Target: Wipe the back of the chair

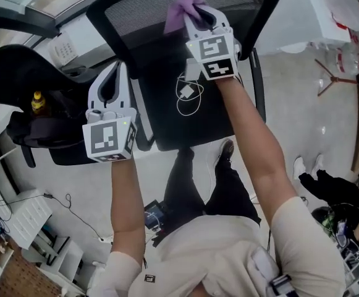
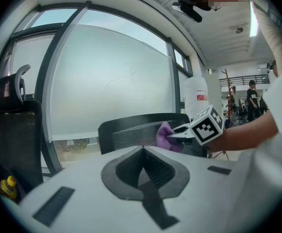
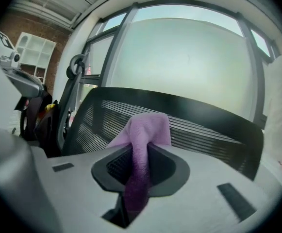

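The office chair's black mesh back point(image 1: 142, 8) curves across the top of the head view, and it also shows ahead of both gripper cameras point(image 2: 131, 132) point(image 3: 204, 125). My right gripper point(image 1: 199, 14) point(image 3: 141, 152) is shut on a purple cloth point(image 1: 182, 11) point(image 3: 145, 130). It holds the cloth against the upper middle of the mesh. From the left gripper view I see the cloth point(image 2: 166, 136) bunched on the back's top edge. My left gripper point(image 1: 114, 73) point(image 2: 143, 152) hangs lower, off the chair's left side, its jaws shut on nothing.
A white cable point(image 1: 188, 94) lies on the chair's seat point(image 1: 167, 122). A second black chair point(image 1: 18, 122) with a yellow item point(image 1: 37, 101) stands at left. There is a white shelf point(image 1: 18, 215) at bottom left and a coat stand point(image 1: 337, 79) at right. A window wall is behind the chair.
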Tool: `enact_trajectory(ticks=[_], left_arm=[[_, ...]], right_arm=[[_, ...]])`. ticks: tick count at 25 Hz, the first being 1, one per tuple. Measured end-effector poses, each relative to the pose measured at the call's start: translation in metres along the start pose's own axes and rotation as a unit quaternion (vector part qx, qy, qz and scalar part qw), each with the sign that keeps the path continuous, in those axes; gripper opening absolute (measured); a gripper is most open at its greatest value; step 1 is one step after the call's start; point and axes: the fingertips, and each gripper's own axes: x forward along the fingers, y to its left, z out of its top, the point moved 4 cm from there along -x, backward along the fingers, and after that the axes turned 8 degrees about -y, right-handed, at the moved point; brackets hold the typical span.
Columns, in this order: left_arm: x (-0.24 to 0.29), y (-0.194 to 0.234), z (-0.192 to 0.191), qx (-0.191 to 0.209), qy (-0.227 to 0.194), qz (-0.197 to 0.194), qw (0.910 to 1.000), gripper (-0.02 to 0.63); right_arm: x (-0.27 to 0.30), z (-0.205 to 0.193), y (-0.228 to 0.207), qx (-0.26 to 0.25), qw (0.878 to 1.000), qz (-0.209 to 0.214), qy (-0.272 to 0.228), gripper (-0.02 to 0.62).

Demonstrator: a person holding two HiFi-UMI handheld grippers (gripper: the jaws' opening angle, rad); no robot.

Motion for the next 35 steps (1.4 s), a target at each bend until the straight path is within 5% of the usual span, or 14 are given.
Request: enact_trajectory(ticks=[7,15,21,30,35], left_arm=[[0.040,-0.067,0.001,0.000,0.001,-0.048,0.9989,0.008],[0.048,-0.081,0.000,-0.004,0.003,-0.058,0.9983,0.008],[0.032,-0.039,-0.002,-0.013,0.003,-0.017,0.9998,0.008],[-0.028,0.047,-0.023,-0.027,0.011,0.058,0.9978,0.008],[-0.039,0.063,-0.027,-0.028,0.012,0.071,0.9971,0.008]], right_arm=[[-0.075,-0.050,-0.143,0.041,0.989,-0.138,0.038,0.060],[-0.074,-0.047,-0.139,0.041,0.990,-0.131,0.033,0.058],[-0.033,-0.024,-0.086,0.034,0.996,-0.078,0.019,0.058],[0.052,0.022,0.110,-0.006,0.994,0.107,-0.007,0.058],[0.060,0.025,0.133,-0.014,0.993,0.119,-0.009,0.057]])
